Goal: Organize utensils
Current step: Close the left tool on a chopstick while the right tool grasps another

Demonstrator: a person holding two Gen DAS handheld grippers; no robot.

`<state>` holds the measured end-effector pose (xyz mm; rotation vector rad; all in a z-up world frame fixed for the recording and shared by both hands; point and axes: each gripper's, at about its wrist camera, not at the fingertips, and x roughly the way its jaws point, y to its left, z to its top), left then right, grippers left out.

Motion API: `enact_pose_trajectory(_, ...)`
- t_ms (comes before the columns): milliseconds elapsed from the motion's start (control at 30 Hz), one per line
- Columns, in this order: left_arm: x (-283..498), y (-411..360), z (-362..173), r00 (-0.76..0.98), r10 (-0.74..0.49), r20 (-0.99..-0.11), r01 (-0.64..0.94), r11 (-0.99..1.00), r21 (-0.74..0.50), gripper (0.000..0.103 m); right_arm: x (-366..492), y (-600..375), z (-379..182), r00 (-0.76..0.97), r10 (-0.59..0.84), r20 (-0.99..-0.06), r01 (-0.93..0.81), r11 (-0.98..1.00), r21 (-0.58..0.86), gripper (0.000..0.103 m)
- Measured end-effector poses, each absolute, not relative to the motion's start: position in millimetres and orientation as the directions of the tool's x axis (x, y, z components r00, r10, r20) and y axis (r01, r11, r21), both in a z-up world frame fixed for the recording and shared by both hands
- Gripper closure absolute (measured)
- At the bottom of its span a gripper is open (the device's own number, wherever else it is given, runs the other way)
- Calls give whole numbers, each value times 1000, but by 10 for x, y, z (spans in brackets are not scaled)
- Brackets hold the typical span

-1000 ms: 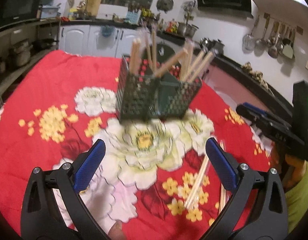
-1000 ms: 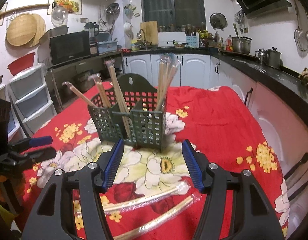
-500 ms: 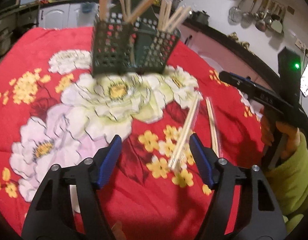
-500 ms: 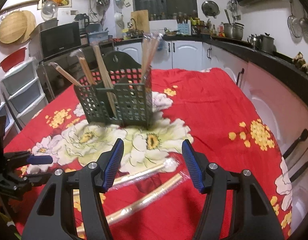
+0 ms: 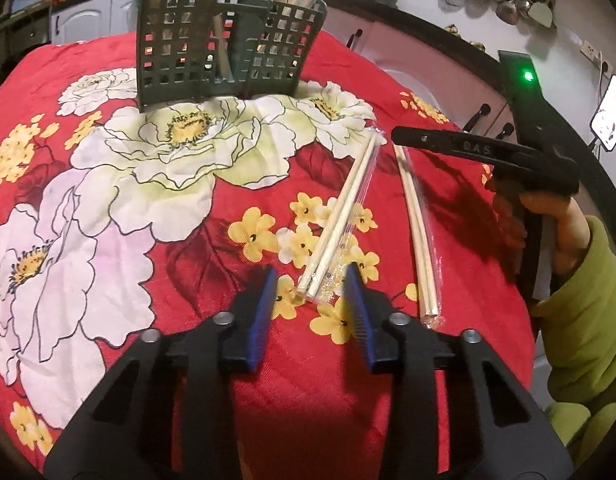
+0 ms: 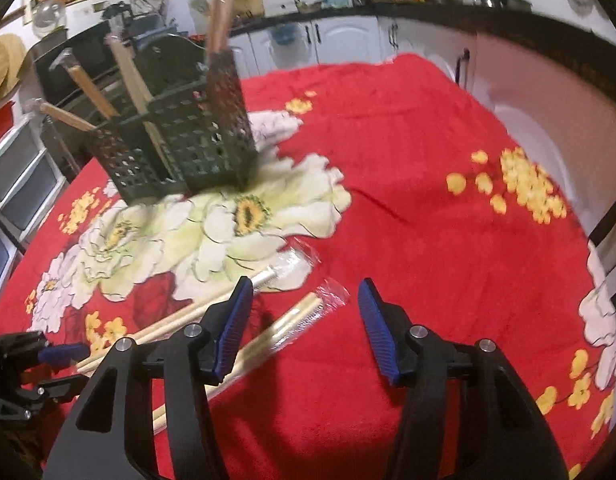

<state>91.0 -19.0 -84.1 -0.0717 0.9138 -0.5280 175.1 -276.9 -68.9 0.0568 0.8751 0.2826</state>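
Two wrapped pairs of chopsticks lie on the red floral tablecloth. My left gripper [image 5: 312,284] is open, its blue pads either side of the near end of one pair [image 5: 342,210]. The second pair [image 5: 416,224] lies just to its right. My right gripper [image 6: 303,300] is open and low over the cloth, the end of a wrapped pair [image 6: 291,318] between its fingers; the other pair [image 6: 211,304] runs behind its left finger. A dark green slotted utensil basket [image 5: 211,52] holding several chopsticks stands at the far side; it also shows in the right wrist view [image 6: 179,136].
The right gripper [image 5: 468,148] and a hand in a green sleeve [image 5: 580,320] show at the right of the left wrist view. The left gripper [image 6: 31,368] shows at the lower left of the right wrist view. Kitchen counters and cabinets [image 6: 348,40] ring the table.
Both grippers have dropped and moved in toward the chopsticks on the cloth. The left gripper's jaws have narrowed around the end of one pair. The basket stays in place.
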Motion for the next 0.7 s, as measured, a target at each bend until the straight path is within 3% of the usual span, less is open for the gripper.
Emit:
enact_pose_trajectory(167, 941, -166, -863, 485, -477, -733, 399, 867, -299, 88, 1837, -2801, -800, 580, 272, -768, -191, 962, 197, 60)
enact_pose_trajectory(400, 921, -81, -853, 479, -498, -722, 396, 857, -329, 96, 1846, -2800, -791, 589, 276, -760, -195, 961, 198, 92)
enact_pose_trajectory(700, 860, 50, -543, 549, -518, -655, 409, 851, -330, 100, 1754, -2847, -544, 635, 338, -694, -224, 941, 253, 99)
